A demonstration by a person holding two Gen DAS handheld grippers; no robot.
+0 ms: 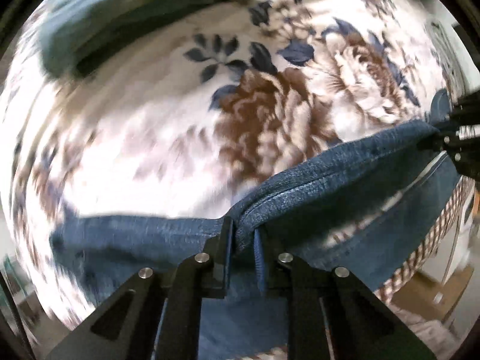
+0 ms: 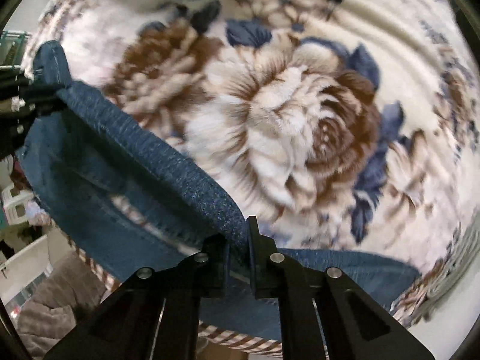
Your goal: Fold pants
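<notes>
Left gripper (image 1: 243, 234) and right gripper (image 2: 238, 237) both clamped on pants (image 1: 345, 180) edge; denim span taut between jaws, above floral blanket (image 2: 285, 120).

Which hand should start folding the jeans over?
Neither alone, probably. The left hand-held gripper and right hand-held gripper both pinch the jeans edge over the flowered blanket, so both together.
</notes>
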